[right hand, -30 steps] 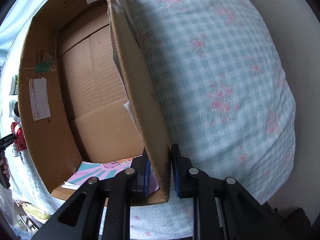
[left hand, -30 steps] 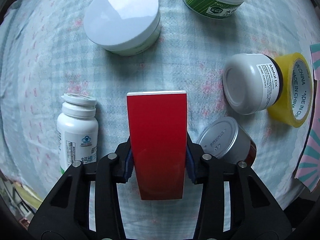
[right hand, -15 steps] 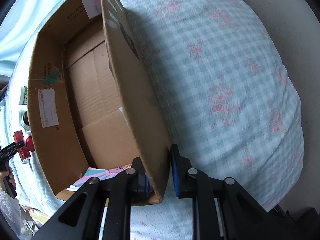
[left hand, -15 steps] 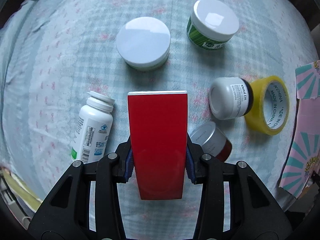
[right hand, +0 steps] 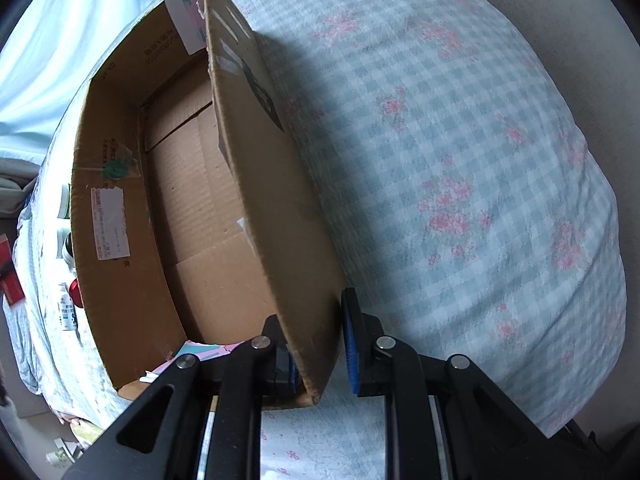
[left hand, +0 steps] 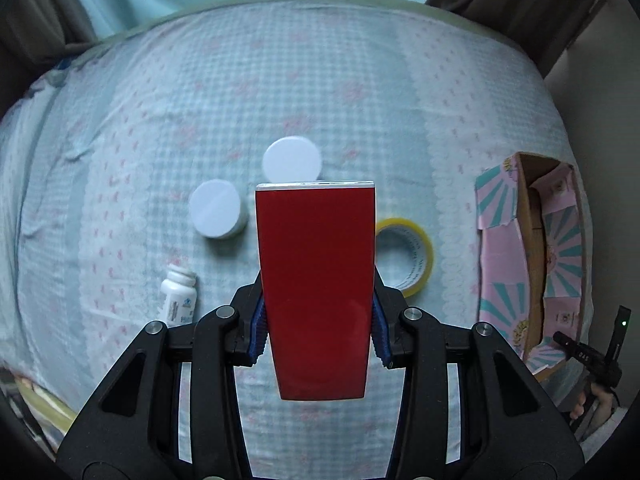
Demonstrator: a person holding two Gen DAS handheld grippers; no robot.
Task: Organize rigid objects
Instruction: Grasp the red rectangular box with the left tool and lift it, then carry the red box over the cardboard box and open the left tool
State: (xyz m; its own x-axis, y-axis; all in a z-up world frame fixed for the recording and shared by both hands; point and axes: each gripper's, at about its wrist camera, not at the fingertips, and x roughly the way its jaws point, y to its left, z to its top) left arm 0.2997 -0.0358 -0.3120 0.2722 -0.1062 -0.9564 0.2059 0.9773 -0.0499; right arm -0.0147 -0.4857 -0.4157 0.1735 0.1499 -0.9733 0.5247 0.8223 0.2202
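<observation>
With my left gripper (left hand: 318, 330) clamped on the red box (left hand: 316, 280), I carry it level toward the carton (right hand: 120, 240) at 3 o'clock, whose wall my right gripper (right hand: 318, 354) pinches steady.

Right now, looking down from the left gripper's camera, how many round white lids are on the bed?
2. One white lid sits just above the top edge of the held red box; the other white lid lies to its lower left. The box may hide more.
</observation>
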